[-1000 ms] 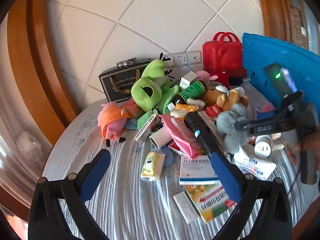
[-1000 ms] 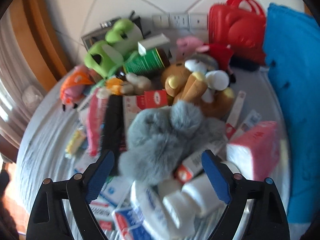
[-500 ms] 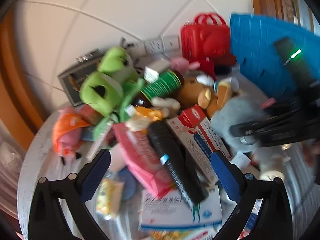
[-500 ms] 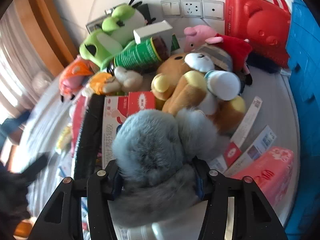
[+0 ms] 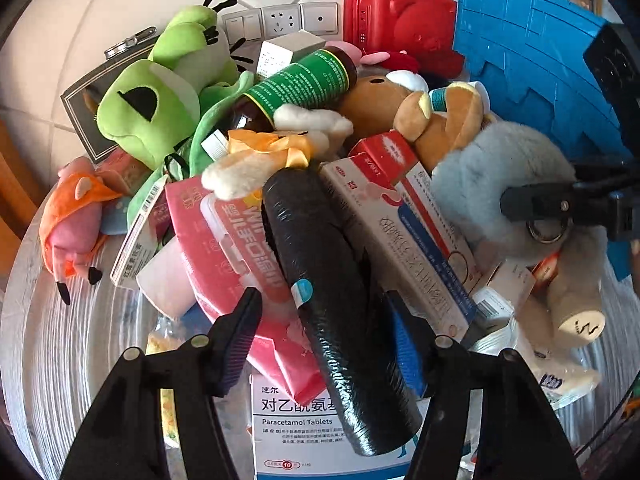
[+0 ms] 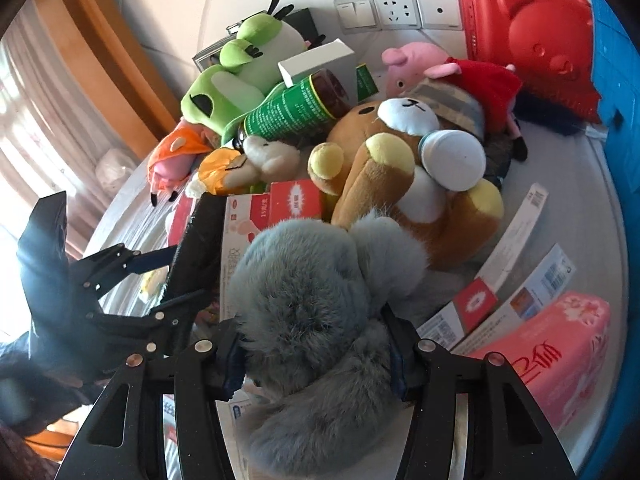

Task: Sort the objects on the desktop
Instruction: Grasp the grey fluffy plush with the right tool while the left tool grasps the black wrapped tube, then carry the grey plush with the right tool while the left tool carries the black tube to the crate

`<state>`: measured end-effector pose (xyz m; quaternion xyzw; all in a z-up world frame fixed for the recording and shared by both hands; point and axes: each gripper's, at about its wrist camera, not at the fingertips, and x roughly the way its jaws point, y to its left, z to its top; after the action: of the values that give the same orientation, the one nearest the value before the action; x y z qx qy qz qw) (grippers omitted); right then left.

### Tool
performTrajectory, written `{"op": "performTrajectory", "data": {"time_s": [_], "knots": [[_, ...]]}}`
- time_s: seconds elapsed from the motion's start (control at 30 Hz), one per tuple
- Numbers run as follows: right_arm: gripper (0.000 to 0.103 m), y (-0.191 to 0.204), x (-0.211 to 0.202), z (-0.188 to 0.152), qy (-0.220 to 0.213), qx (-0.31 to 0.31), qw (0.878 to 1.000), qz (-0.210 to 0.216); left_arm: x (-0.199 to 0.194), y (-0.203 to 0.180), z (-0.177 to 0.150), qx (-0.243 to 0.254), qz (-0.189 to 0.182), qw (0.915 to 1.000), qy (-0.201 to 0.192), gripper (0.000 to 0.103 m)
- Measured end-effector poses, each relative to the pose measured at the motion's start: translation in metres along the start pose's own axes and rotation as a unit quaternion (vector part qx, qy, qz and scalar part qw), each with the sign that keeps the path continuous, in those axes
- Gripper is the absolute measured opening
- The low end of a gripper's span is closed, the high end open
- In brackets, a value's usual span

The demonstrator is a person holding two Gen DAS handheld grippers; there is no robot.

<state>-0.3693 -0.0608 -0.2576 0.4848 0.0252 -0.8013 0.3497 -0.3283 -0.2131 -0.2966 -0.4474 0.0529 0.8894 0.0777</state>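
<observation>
We find the grey plush toy [image 6: 304, 304] near the front of the heap on the worktop [image 6: 560, 184], pinched between the pads of the right tongs [image 6: 314, 354]; a brown bear [image 6: 404, 176] lies just behind it; the black roll [image 5: 332, 300] slants across a pink pack [image 5: 224, 240] and a tablet box [image 5: 304, 432]; the left tongs [image 5: 326, 330] straddle the roll, jaws closing, the right pad at its side, the left still apart; a blue crate [image 5: 532, 60] stands to the right.

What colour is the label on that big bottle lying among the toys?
Green with white print, on a brown bottle; the left wrist view shows it best.
</observation>
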Motion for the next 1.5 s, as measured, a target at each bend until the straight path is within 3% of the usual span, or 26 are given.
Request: {"op": "performTrajectory", "data": {"time_s": [0.13,0.2,0.4,0.67,0.77,0.8,0.83,0.9,0.97,1.0,1.07,1.13,1.17,1.33,1.5], "knots": [[0.054,0.001,0.003,0.003,0.001,0.001,1.000,-0.002,0.011,-0.004,0.004,0.001,0.018,0.9998,0.011,0.061],[0.054,0.001,0.006,0.002,0.003,0.001,1.000,-0.008,0.008,-0.009,0.005,0.012,0.011,0.9998,0.007,0.042],[0.050,-0.001,-0.016,-0.001,-0.023,0.029,0.999,-0.002,-0.021,-0.005,-0.002,0.024,0.016,0.9995,-0.009,0.033],[0.041,0.032,-0.098,-0.013,-0.100,0.006,0.994,-0.037,-0.098,-0.019,0.002,0.063,0.031,0.9923,-0.102,0.033],[0.027,0.050,-0.134,-0.022,-0.132,-0.009,0.990,-0.059,-0.131,-0.032,0.006,0.085,0.019,0.9856,-0.145,0.033],[0.005,0.053,-0.144,-0.021,-0.140,-0.010,0.988,-0.064,-0.138,-0.037,0.009,0.093,0.015,0.9839,-0.152,0.033],[0.001,0.058,-0.155,-0.021,-0.152,-0.012,0.985,-0.075,-0.146,-0.043,0.011,0.101,0.011,0.9816,-0.161,0.033],[0.001,0.066,-0.175,-0.018,-0.170,-0.021,0.981,-0.094,-0.153,-0.050,0.015,0.107,0.000,0.9796,-0.170,0.033],[0.001,0.063,-0.164,-0.011,-0.121,-0.024,0.988,-0.088,-0.153,-0.054,0.017,0.110,-0.007,0.9798,-0.167,0.033],[0.003,0.056,-0.158,-0.014,-0.120,-0.008,0.989,-0.091,-0.151,-0.054,0.016,0.108,-0.010,0.9810,-0.161,0.033],[0.021,0.042,-0.145,-0.033,-0.109,0.021,0.991,-0.081,-0.154,-0.054,0.010,0.103,-0.016,0.9823,-0.156,0.033],[0.084,0.037,-0.138,-0.059,-0.112,0.031,0.989,-0.087,-0.161,-0.052,0.001,0.104,-0.017,0.9816,-0.159,0.033],[0.091,0.038,-0.138,-0.066,-0.121,0.027,0.989,-0.083,-0.163,-0.053,-0.004,0.107,-0.015,0.9811,-0.160,0.033],[0.097,0.065,-0.122,-0.048,-0.109,-0.045,0.987,-0.114,-0.170,-0.043,-0.014,0.094,-0.011,0.9844,-0.149,0.033],[0.100,0.048,-0.063,-0.014,-0.035,-0.020,0.996,-0.082,-0.180,-0.030,-0.028,0.075,0.010,0.9867,-0.144,0.033]]}}
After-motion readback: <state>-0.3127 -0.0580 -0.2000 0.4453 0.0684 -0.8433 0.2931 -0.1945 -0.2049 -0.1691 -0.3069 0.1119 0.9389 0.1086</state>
